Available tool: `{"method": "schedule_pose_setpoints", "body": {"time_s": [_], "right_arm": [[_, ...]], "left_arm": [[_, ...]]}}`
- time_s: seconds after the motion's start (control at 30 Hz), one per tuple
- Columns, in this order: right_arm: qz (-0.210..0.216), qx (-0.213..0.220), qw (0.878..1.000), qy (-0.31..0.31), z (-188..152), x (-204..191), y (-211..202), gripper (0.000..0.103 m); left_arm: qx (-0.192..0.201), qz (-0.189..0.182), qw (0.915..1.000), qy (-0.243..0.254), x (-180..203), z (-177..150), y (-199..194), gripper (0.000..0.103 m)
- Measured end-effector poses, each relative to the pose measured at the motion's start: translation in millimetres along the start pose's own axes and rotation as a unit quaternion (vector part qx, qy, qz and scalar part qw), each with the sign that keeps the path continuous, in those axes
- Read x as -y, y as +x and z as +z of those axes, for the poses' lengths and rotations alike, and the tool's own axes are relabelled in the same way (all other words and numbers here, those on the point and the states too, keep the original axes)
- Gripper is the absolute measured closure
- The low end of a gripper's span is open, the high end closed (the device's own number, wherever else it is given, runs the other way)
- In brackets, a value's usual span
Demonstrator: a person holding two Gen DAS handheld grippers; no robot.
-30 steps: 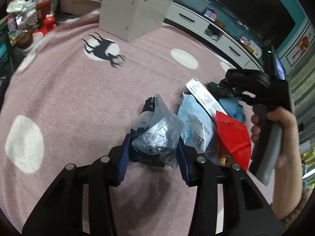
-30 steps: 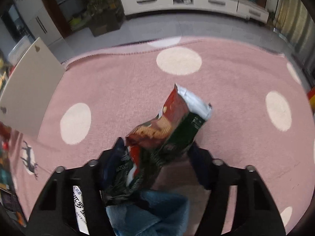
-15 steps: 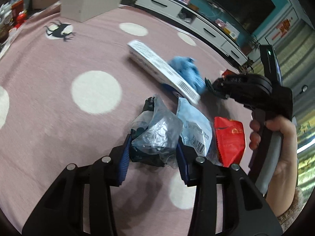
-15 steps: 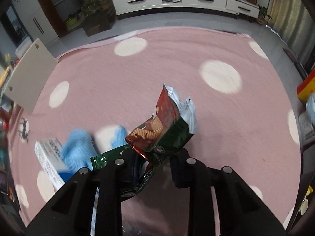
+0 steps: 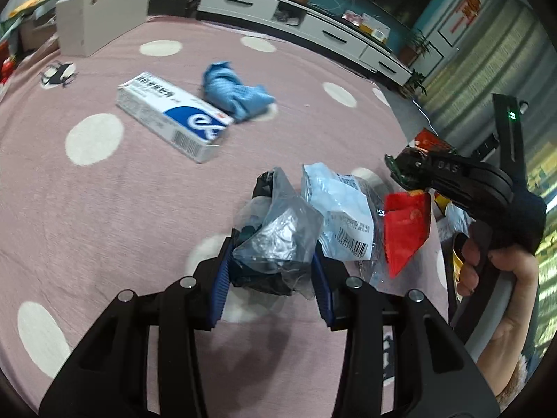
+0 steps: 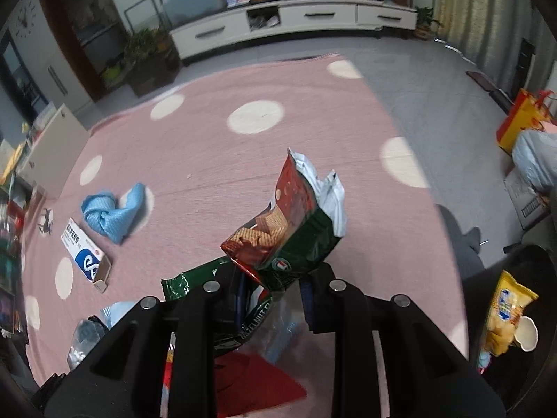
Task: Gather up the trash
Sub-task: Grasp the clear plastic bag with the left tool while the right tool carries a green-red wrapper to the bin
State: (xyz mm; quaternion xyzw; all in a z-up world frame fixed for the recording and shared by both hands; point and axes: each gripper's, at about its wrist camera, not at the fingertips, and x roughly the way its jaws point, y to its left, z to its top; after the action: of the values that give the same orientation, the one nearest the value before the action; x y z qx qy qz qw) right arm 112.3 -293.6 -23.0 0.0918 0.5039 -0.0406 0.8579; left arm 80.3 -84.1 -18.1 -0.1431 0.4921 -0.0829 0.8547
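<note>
Lying far left on the pink dotted carpet [image 5: 104,209], a white and blue carton [image 5: 174,118] rests flat, and a crumpled blue cloth [image 5: 233,90] sits just beside its far end, near touching it. In the right wrist view the same carton [image 6: 85,256] and cloth [image 6: 111,214] lie to the left, well apart from both grippers.

Nearer the middle, the left gripper [image 5: 271,271] has its jaws clamped on a crumpled clear plastic bag [image 5: 278,240] with something dark inside, the blue pads pressing its two sides. Just right of it hang a pale blue wrapper [image 5: 341,216] with a barcode and a red wrapper [image 5: 405,226]; they seem to belong to the same bundle, though the view does not settle what holds them.

Farther right, a hand [image 5: 494,271] grips the handle of the right gripper [image 6: 275,296]. Its jaws have just been closing and now pinch a green and red biscuit packet [image 6: 289,230], which stands up from between them with its torn silver top open. A white TV cabinet [image 6: 296,21] lines the far wall, and a yellow snack bag [image 6: 504,317] sits at the far right edge.
</note>
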Motion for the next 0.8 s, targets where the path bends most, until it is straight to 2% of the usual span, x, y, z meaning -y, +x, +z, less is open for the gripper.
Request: {"method": "schedule_pose_setpoints", "body": {"time_s": [0.2, 0.43, 0.7, 0.8], "right_arm": [[0.002, 0.046, 0.999, 0.029, -20.3, 40.4, -38.5, 0.076], [0.008, 0.077, 0.995, 0.063, -34.7, 74.4, -64.7, 0.076], [-0.008, 0.111, 0.991, 0.080, -40.6, 95.5, -88.2, 0.076], [0.002, 0.123, 0.988, 0.091, -43.8, 105.5, -98.0, 0.076]], "left_arm": [[0.013, 0.002, 0.9993, 0.034, 33.4, -2.6, -8.2, 0.060], [0.037, -0.008, 0.9975, 0.060, 64.2, -0.8, -24.6, 0.060], [0.046, -0.033, 0.9942, 0.091, 106.4, -2.8, -31.9, 0.060], [0.043, -0.040, 0.9931, 0.101, 120.5, -4.8, -28.4, 0.060]]}}
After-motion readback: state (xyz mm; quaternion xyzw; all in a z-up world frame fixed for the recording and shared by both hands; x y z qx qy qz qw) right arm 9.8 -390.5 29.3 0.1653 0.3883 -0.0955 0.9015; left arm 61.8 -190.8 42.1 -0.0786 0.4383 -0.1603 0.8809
